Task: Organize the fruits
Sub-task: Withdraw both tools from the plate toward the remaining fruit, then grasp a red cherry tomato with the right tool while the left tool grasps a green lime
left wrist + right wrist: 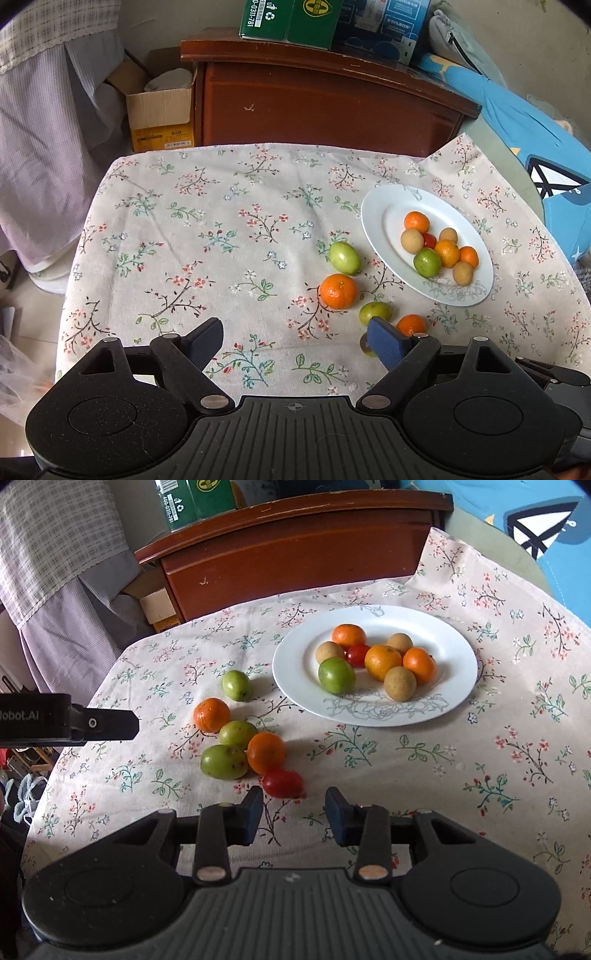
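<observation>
Left gripper (295, 341) fingers spread wide, empty; right gripper (293, 810) fingers moderately apart, empty, just short of cherry tomato (283, 783). Six fruits loose mid-bench: three green, two tangerines, tomato. White plate (454, 672) toward far right corner holds eight. Judged over half done.

Left wrist view: camera sits behind own jaws, looks forward and down across table (221, 221) toward brown cabinet (325, 107); plate (376, 221) lies to right of centre, well ahead.

Right wrist view: same kind of mount, looks forward and down, nearer to plate (458, 664), which is ahead near centre; red tomato (283, 783) just beyond jaws. Left gripper (110, 723) enters from left edge.

Both views share plate, loose fruits on flowered cloth (480, 768), cabinet, green box (288, 18).
</observation>
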